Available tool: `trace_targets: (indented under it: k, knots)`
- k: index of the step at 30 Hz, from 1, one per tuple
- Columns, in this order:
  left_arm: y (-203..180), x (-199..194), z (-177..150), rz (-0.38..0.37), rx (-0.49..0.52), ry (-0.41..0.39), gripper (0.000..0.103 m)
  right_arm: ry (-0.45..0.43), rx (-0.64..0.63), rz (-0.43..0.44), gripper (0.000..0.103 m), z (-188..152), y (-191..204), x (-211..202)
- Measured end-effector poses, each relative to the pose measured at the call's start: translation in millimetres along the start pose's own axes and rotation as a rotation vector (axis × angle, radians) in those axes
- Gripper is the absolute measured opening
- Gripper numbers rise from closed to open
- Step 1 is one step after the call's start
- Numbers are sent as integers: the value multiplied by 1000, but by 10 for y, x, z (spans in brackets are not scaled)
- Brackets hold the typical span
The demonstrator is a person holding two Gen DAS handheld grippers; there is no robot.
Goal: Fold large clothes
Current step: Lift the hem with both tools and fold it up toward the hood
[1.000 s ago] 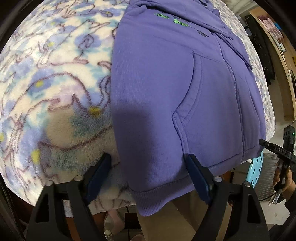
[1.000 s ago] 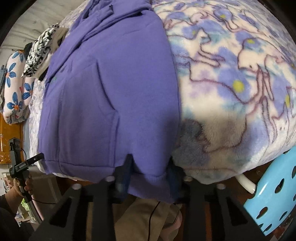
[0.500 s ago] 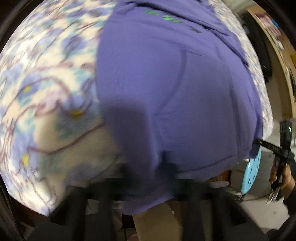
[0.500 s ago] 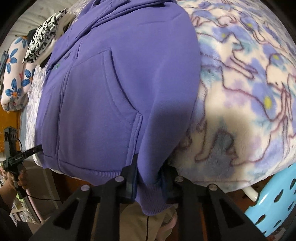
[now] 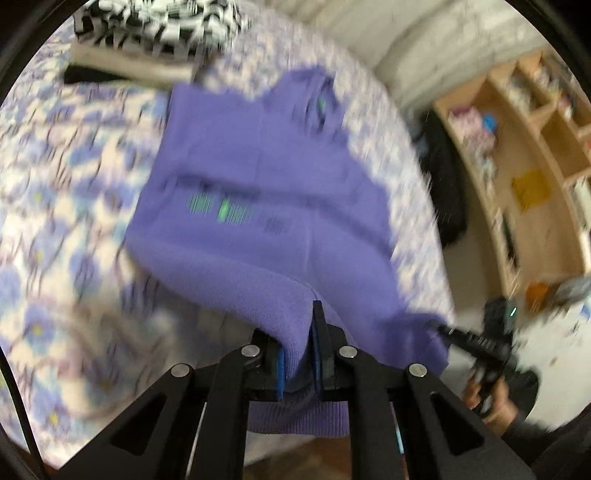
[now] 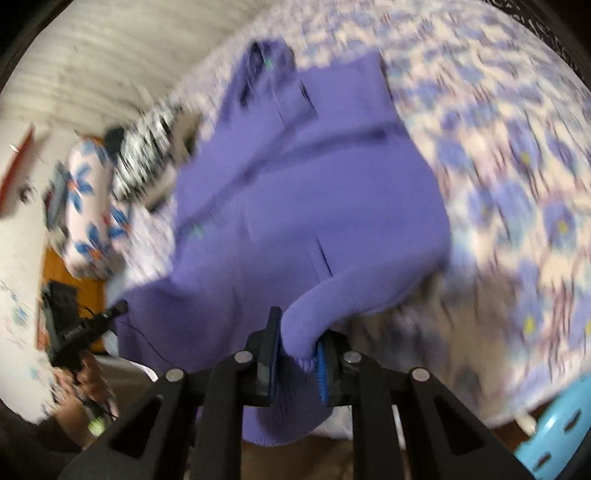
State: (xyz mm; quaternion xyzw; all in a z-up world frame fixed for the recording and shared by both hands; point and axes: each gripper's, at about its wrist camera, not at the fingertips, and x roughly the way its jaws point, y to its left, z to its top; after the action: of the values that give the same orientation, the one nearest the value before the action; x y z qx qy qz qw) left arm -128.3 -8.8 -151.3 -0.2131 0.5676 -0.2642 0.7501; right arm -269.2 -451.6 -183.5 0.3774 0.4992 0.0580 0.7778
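A purple hoodie [image 5: 258,192] lies on a bed with a blue-and-white floral fleece blanket [image 5: 55,236]. My left gripper [image 5: 299,354] is shut on the hoodie's ribbed hem and holds it lifted above the bed. My right gripper [image 6: 295,354] is shut on the other hem corner of the hoodie [image 6: 295,206], also lifted. The hem stretches between both grippers; the upper body and hood rest on the blanket [image 6: 524,192]. Both views are motion-blurred.
A black-and-white patterned folded cloth [image 5: 159,29] lies at the bed's far end. A floral pillow [image 6: 88,221] sits beside it. Wooden shelves [image 5: 524,177] stand to the right. A blue plastic stool [image 6: 557,435] stands by the bed.
My left gripper closed on the hem, which it only straddled before. Both grippers rose with the hem, lifting the lower hoodie off the bed edge; the far end of the bed came into view.
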Motion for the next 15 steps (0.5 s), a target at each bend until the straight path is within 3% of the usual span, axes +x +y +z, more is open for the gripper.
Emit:
trace_targets:
  k: [4, 8, 12, 14, 15]
  knots:
    - [39, 39, 615, -47, -69, -104, 9, -106, 58, 86, 15, 685, -35, 16]
    - [217, 215, 1219, -8, -112, -169, 10, -189, 94, 97, 15, 1375, -117, 182]
    - [421, 608, 1704, 41, -145, -128, 22, -126, 112, 28, 24, 1911, -215, 631]
    - [517, 865, 1870, 78, -161, -73, 45, -65, 119, -12, 31, 2071, -253, 896]
    - [556, 947, 1936, 112, -172, -72, 72, -52, 114, -19, 38, 2114, -270, 977]
